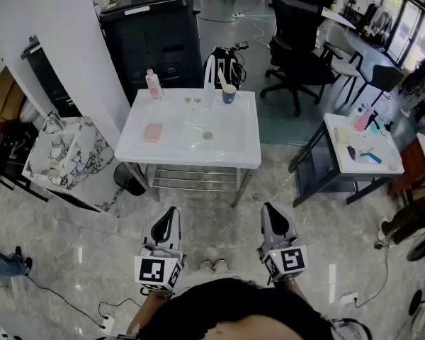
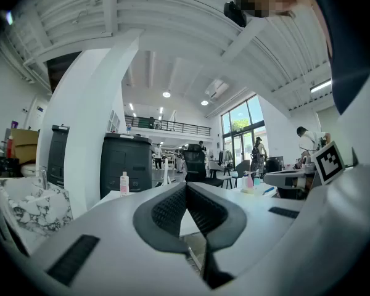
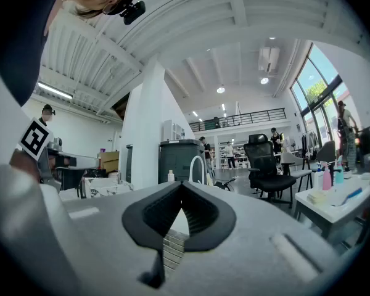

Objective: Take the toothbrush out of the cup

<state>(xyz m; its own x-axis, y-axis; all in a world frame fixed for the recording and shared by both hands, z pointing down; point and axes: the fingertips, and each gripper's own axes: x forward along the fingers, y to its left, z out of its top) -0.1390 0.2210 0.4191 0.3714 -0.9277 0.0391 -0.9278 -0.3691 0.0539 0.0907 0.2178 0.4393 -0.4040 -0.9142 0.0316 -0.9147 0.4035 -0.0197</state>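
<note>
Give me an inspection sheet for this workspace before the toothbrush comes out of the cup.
Surface: white washbasin stand, faucet at the back rim.
Job's things: blue cup on the back rim, right of the faucet, toothbrush standing in it.
Clutter: pink bottle at the back left corner; pink pad in the basin.
Grippers: left tongs and right tongs both shut, empty, well short of the stand.
Cables: a cable trails over the floor at lower left, towards a power strip.
Surroundings: black cabinet and office chair behind; side table to the right.
</note>
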